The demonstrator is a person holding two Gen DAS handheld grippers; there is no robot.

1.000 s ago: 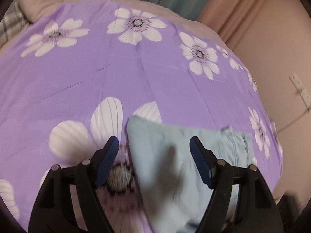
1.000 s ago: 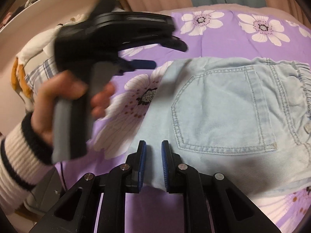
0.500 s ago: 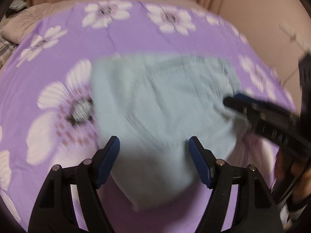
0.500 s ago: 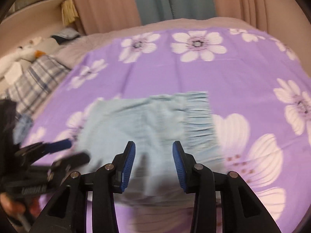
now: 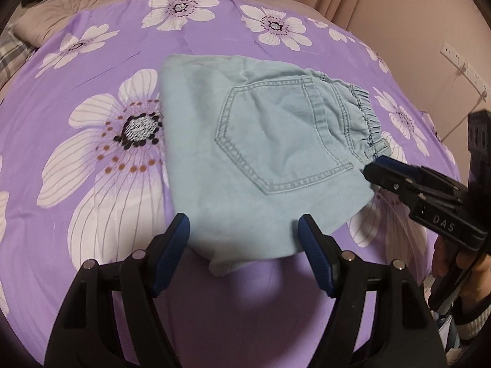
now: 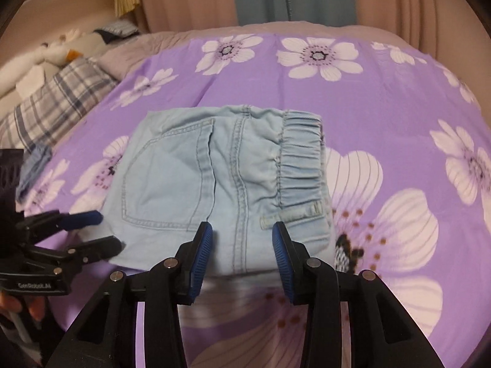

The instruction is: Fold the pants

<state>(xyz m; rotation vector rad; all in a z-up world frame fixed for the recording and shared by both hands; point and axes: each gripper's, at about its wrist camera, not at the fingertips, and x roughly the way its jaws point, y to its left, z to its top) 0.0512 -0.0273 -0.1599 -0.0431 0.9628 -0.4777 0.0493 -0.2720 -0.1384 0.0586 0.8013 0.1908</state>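
Light-blue pants [image 5: 245, 159], folded into a compact bundle, back pocket up, lie on the purple flowered bedspread [image 5: 92, 245] beside its largest white flower. Left gripper [image 5: 244, 239] at the bundle's near edge, jaws spread wide, nothing pinched. Right gripper [image 6: 242, 245] at the waistband end; jaws have just been opening, now parted, empty.

Two wrist fisheyes, each angled down along its hand-held gripper, close over the bed [image 5: 92, 214]; both share the pants [image 5: 245, 153].
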